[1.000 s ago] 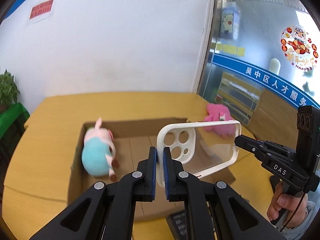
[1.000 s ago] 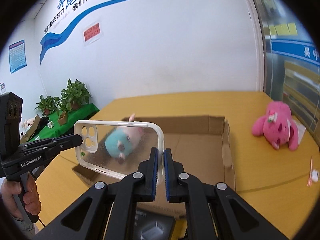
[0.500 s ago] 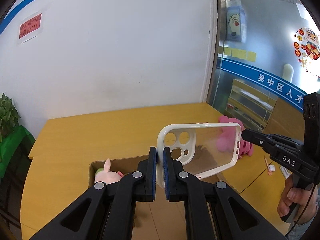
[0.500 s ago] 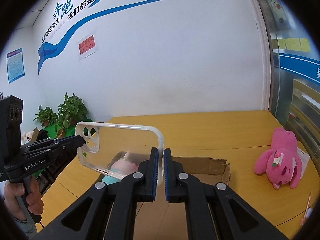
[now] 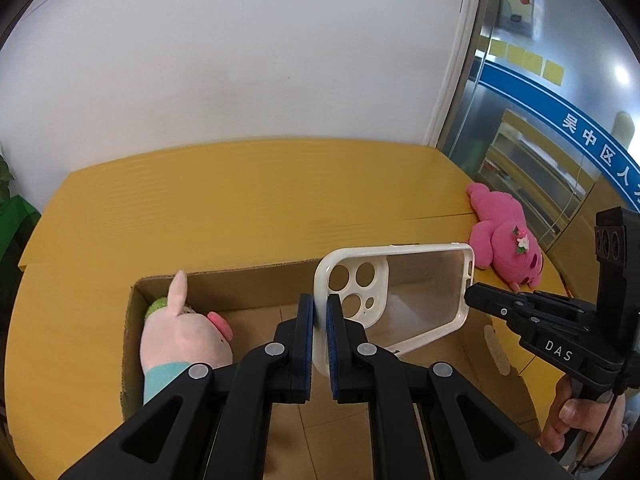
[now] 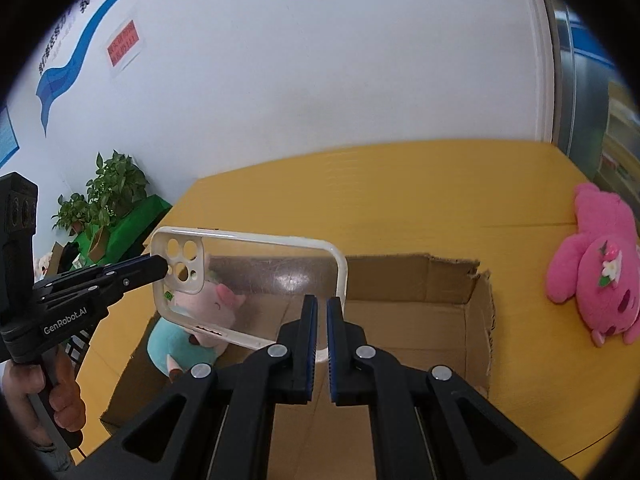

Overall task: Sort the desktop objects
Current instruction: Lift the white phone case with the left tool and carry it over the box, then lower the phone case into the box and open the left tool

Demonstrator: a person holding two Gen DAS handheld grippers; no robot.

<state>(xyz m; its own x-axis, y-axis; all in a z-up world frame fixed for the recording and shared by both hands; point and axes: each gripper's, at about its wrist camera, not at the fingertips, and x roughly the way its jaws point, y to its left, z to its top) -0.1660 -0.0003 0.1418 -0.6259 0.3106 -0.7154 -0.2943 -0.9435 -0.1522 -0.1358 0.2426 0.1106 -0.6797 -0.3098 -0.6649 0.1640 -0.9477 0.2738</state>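
Both fingers pairs, left gripper (image 5: 319, 322) and right gripper (image 6: 322, 320), clamp the phone case (image 5: 416, 300).

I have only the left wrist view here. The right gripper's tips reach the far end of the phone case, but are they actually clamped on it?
Observer: Yes. From the right wrist view, the right gripper is shut on the short edge of the phone case, and white rim shows between its fingers.
Reviewer: My own gripper hides most of the pig plush. How does it lie?
Observer: The pig plush lies on its side at the left end of the cardboard box, with its turquoise body toward the near wall.
Reviewer: The case blocks the box's far right corner.
Observer: That corner's top edge is ragged and torn.
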